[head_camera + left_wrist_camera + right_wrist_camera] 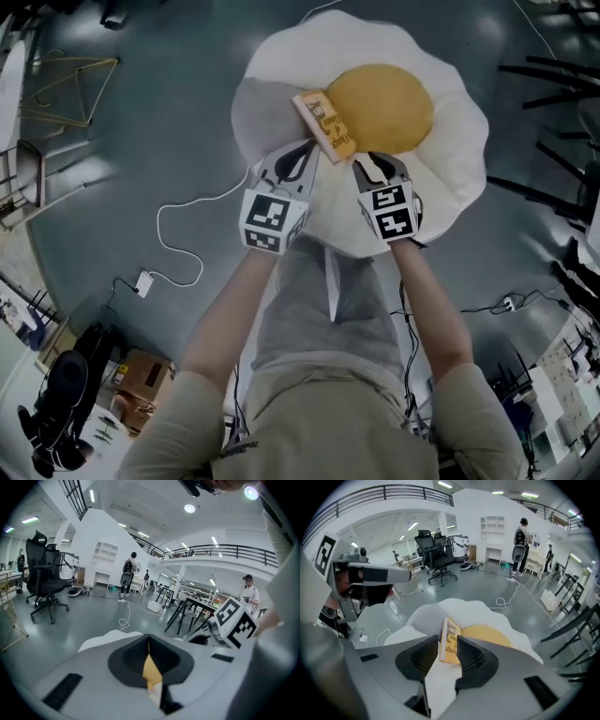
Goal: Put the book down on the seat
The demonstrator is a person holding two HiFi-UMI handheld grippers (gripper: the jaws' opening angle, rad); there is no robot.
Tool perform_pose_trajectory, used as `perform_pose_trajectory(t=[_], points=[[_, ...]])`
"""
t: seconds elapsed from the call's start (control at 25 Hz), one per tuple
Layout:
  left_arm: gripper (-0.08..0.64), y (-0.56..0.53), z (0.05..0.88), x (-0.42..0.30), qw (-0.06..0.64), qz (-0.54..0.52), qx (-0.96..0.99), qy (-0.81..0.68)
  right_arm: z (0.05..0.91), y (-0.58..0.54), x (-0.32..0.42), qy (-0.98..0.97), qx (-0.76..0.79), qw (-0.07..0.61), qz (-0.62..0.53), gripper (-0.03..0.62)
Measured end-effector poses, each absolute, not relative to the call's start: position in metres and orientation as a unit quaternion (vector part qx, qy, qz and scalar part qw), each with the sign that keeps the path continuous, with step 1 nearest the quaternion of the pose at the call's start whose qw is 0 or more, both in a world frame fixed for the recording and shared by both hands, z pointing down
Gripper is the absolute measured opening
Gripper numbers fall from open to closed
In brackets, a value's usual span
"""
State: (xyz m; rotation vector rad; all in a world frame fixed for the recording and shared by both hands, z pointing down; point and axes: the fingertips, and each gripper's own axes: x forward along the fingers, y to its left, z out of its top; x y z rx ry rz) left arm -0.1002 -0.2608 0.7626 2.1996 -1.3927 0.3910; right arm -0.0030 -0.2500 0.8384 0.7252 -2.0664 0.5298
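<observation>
The hall is lit brightly and evenly by ceiling lamps (189,508), pale glare patches are thrown onto the grey floor (141,122) beside the egg-shaped seat (459,131), the head view is rendered dimmer, every view is bent and darkened at its rim, and the near foreground is blurred.

The book (324,124) is lying against the yellow yolk (386,105) of the egg-shaped seat (450,178), and the left gripper (307,150) and right gripper (375,163) are hovering close by it.
</observation>
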Motion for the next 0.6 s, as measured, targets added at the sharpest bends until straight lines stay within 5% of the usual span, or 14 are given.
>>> perform_pose_trajectory(t=[0.6], points=[[0.011, -0.235, 0.498, -0.051, 0.162, 0.079, 0.853, -0.49, 0.53, -0.247, 0.068, -0.851, 0.423, 0.282, 0.128, 0.071]])
